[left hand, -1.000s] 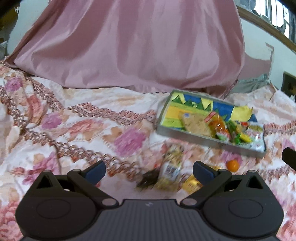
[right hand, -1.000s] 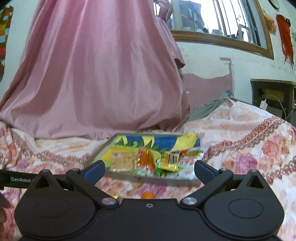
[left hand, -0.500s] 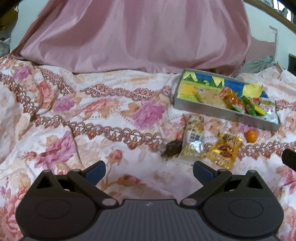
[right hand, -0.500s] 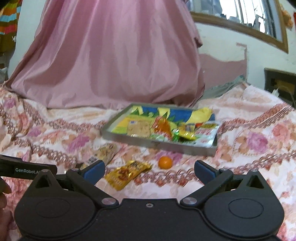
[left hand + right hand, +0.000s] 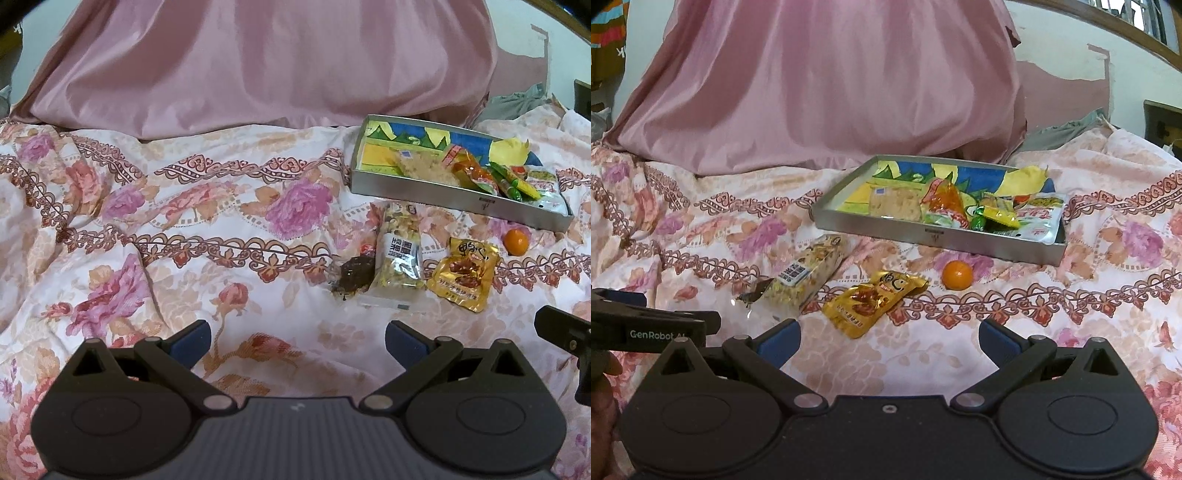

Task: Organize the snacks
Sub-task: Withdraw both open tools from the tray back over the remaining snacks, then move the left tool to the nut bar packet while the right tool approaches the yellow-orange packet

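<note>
Left claw (image 5: pixel 297 338) released, jaws wide, empty, over floral bedspread (image 5: pixel 184 221). Right claw (image 5: pixel 889 338) likewise released, empty. Metal tray (image 5: pixel 923 234) far right on bed, several snack packs inside. Nut pack (image 5: pixel 805 277), yellow pouch (image 5: pixel 873 302), small orange (image 5: pixel 956 275) loose on bedspread near tray's front wall. Dark wrapped piece (image 5: pixel 351 275) touching nut pack's left edge, possibly dried fruit. Pink curtain (image 5: pixel 258 62) behind.

light: soft, even daylight | shadows: faint | focus: sharp | edges: fisheye-bent, dark corners
</note>
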### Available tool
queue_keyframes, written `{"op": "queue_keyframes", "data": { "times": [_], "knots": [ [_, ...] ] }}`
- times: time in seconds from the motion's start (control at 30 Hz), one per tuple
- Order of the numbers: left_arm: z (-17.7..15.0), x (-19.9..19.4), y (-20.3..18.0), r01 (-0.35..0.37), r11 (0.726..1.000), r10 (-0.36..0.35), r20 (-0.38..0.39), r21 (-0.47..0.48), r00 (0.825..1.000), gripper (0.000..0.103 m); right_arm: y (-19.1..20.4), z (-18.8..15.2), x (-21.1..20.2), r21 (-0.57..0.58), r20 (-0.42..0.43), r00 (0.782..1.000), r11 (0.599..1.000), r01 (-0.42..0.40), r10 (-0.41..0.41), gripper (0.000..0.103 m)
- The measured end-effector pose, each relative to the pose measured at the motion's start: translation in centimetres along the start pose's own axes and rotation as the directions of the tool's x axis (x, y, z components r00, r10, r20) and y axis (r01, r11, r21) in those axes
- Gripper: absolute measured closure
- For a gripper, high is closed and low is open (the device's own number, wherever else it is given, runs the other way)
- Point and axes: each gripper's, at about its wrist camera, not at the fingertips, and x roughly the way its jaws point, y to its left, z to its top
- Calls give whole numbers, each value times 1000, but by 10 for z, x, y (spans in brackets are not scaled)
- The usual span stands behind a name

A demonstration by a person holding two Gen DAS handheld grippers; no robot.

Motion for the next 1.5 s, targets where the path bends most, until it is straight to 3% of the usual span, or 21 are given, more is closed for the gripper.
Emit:
{"op": "queue_keyframes", "data": {
  "times": [0.37, 0.57, 0.9, 1.13, 1.5],
  "knots": [
    [0, -7, -7, -17, 1000, 16, -68, -18, 998, 1, -1, -5, 9, 18, -66, 998, 1000, -20, 21, 1],
    [1, -20, -18, -66, 997, 69, -72, 38, 995, 1, -7, -3, 9, 57, -74, 997, 998, -23, 28, 1],
    [15, -24, -13, -159, 986, 154, -91, -49, 984, 1, -22, 4, -3, 101, -42, 998, 994, -36, 41, 1],
    [28, -2, -25, -132, 991, 130, -103, -9, 986, 1, -35, 4, 1, 179, -40, 999, 983, -28, 36, 1],
    [47, 46, -49, -7, 981, 24, -85, 192, 996, 1, -42, 4, 13, 208, -48, 998, 977, 41, -31, 1]
  ]
}}
